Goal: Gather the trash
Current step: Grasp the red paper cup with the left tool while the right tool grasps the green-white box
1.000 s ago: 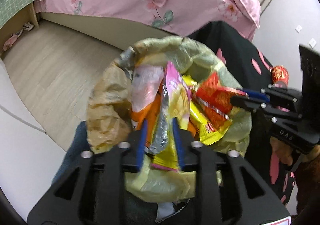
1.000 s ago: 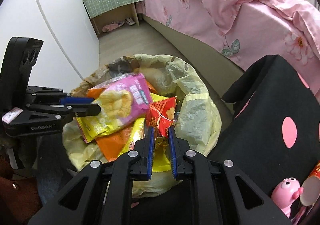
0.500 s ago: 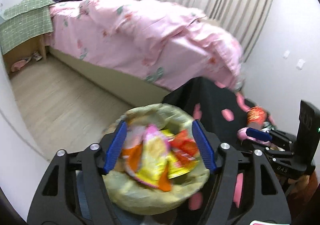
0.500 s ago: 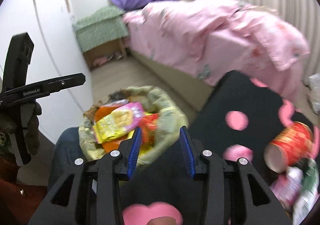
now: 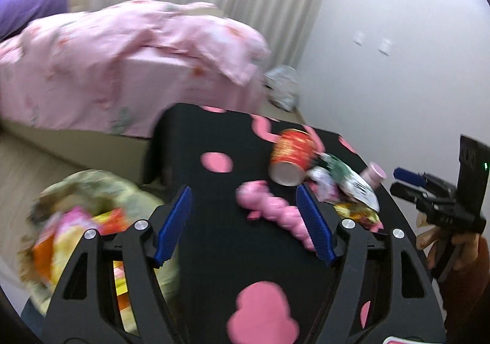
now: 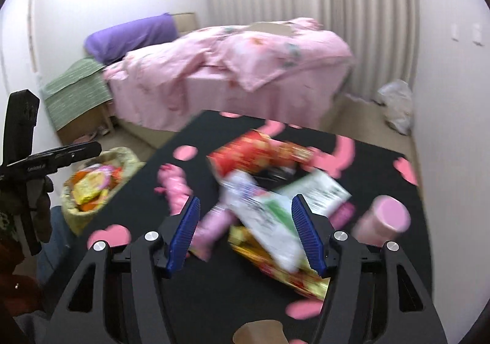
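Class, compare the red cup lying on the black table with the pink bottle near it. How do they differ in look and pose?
The red cup is red with a busy gold pattern; the pink bottle is plain pale pink. The red cup lies on its side, its open mouth towards the left camera; the pink bottle, blurred, shows a closed rounded end. The cup looks wider than the bottle. Both rest on the black table among wrappers.

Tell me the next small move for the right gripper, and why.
Probably ease the right gripper down onto the white-and-green wrapper and close. Its jaws stand wide open and empty with that wrapper lying between them on the black table. The trash bag sits off the table's left edge, already holding wrappers.
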Demonstrator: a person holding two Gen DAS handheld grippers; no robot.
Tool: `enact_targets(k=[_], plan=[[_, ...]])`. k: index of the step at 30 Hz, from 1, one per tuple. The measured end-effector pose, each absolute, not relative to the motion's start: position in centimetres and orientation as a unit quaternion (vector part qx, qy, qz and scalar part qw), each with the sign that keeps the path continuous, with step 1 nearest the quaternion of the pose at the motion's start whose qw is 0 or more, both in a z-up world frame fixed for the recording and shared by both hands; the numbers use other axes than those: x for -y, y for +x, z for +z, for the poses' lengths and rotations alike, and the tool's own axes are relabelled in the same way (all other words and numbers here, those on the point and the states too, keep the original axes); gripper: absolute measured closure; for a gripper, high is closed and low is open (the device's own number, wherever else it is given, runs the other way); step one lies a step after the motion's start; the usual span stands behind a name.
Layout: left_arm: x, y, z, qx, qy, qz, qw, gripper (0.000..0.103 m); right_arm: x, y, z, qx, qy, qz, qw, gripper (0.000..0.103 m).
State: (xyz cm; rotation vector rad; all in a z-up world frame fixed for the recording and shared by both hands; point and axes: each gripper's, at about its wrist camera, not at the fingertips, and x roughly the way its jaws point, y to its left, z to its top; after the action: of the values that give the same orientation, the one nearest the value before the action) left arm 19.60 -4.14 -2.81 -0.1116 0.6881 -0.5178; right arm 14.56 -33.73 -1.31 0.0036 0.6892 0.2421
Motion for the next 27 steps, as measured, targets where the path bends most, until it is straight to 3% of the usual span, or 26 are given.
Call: enact_targets(k=[11, 13, 18, 22, 23, 24, 27], plan=[[14.5, 23.2, -3.7, -0.346, 0.012, -0.319, 0.882, 0.033, 39.5, 14.2, -3.9, -0.342, 0.021, 0.038, 0.939, 0.044], [16.1, 25.3, -3.9, -0.365, 0.021, -0.331, 0.870, 0.026, 39.5, 14.2, -4.3, -0.342, 0.013, 0.027, 0.939, 0.044], [20.1, 30.8, -5.6, -0.422, 0.049, -0.332, 0.842, 0.026, 38.6, 13.9, -5.2, -0.340, -0.047, -0.033, 0.939, 0.044], [21.7, 33.6, -7.5, -0.446, 0.071, -0.299, 0.841, 0.026, 39.9, 13.9, -5.7, -0.346, -0.015, -0.027, 0.938, 0.044], [21.6, 34.3, -8.0, -0.457, 0.066, -0.294, 0.837, 0.027, 40.4, 13.9, -5.9, -0.349, 0.000, -0.024, 0.937, 0.044], [21.4, 34.8, -8.5, -0.474, 0.057, -0.291, 0.829, 0.035, 40.5, 14.0, -5.9, -0.351, 0.008, -0.022, 0.936, 0.044], [20.4, 34.9, -8.8, -0.492, 0.026, -0.303, 0.816, 0.041, 41.1, 14.2, -5.9, -0.354, 0.032, -0.012, 0.934, 0.044]])
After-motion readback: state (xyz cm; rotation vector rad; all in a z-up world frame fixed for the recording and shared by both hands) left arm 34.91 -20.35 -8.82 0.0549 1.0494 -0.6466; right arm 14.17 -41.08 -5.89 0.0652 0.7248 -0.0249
